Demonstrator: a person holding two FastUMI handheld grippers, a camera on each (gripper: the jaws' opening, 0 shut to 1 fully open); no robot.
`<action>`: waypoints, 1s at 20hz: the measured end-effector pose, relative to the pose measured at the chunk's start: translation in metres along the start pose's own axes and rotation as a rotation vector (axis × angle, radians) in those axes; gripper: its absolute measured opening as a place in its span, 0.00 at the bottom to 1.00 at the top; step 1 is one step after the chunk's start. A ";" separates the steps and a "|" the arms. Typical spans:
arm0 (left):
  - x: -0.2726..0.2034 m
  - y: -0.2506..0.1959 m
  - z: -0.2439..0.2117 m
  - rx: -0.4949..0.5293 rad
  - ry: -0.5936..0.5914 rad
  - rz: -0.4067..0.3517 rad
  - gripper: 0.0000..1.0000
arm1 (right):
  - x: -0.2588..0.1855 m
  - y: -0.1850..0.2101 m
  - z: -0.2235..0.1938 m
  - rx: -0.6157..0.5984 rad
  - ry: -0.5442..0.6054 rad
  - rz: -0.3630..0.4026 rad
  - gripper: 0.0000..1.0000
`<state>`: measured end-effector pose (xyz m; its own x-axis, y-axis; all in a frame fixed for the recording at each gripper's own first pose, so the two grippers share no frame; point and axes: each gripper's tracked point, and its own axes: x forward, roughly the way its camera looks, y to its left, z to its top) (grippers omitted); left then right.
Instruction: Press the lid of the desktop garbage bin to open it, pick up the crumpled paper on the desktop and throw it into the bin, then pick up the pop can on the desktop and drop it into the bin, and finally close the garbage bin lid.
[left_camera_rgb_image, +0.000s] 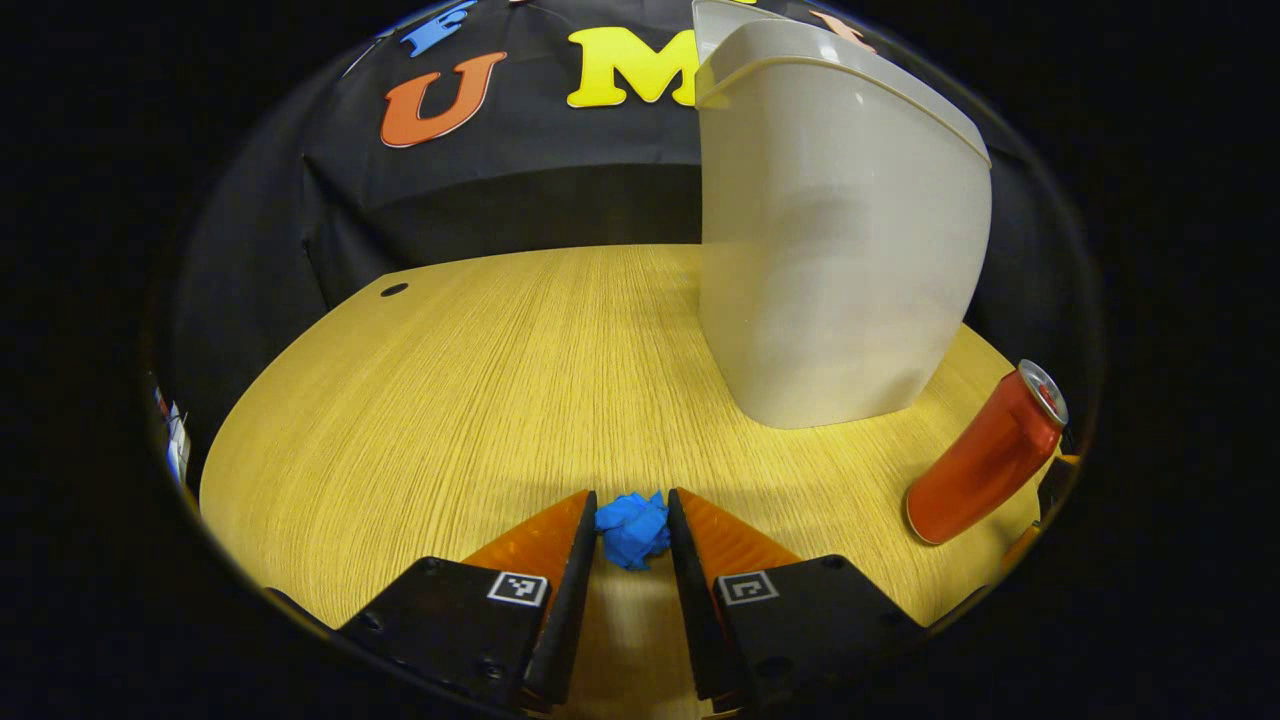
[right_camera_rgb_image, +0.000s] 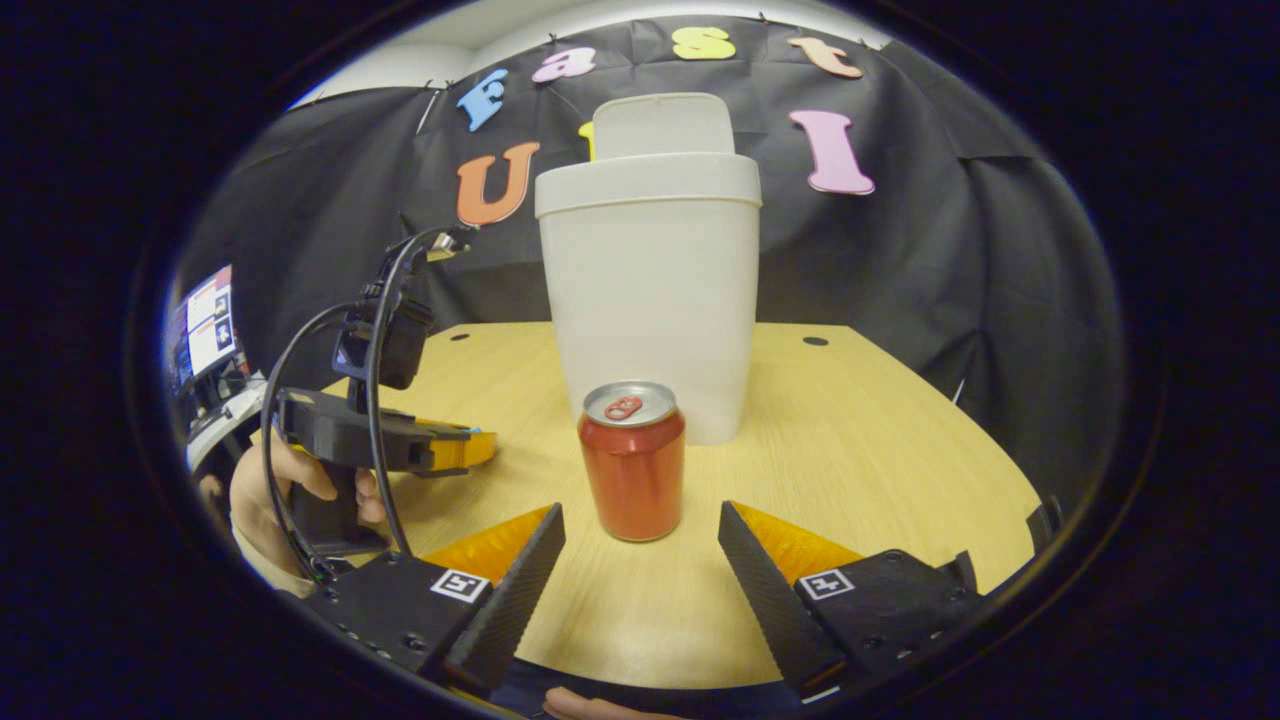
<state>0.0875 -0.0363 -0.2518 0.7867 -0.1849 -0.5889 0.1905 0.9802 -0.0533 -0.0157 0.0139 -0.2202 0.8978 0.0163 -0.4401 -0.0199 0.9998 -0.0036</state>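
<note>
Blue paper (left_camera_rgb_image: 633, 529), red can (right_camera_rgb_image: 632, 463) (seemingly silver-topped)

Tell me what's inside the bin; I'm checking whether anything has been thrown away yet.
Cannot tell: the lid stands open, but the bin walls hide the inside. The crumpled paper sits between the left gripper fingers; the pop can stands on the desktop.

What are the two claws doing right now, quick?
Left claw: closed on the blue paper ball.
Right claw: open, holding nothing, with the red can standing just ahead.

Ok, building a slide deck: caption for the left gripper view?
Left tongs closed on blue crumpled paper, open-lidded bin and upright red can on table.
</note>
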 end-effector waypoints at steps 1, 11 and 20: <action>-0.002 -0.002 0.001 0.002 -0.002 -0.009 0.47 | 0.003 0.001 0.000 -0.005 0.004 0.006 0.96; -0.049 -0.012 0.049 0.074 -0.191 0.035 0.46 | 0.039 -0.006 0.013 -0.047 -0.037 -0.051 0.97; -0.077 -0.022 0.073 0.147 -0.324 0.088 0.47 | 0.063 0.002 0.016 -0.019 -0.022 -0.028 0.81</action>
<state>0.0658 -0.0486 -0.1470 0.9445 -0.1361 -0.2991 0.1777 0.9772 0.1165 0.0482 0.0174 -0.2335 0.9076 -0.0114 -0.4196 -0.0028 0.9994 -0.0331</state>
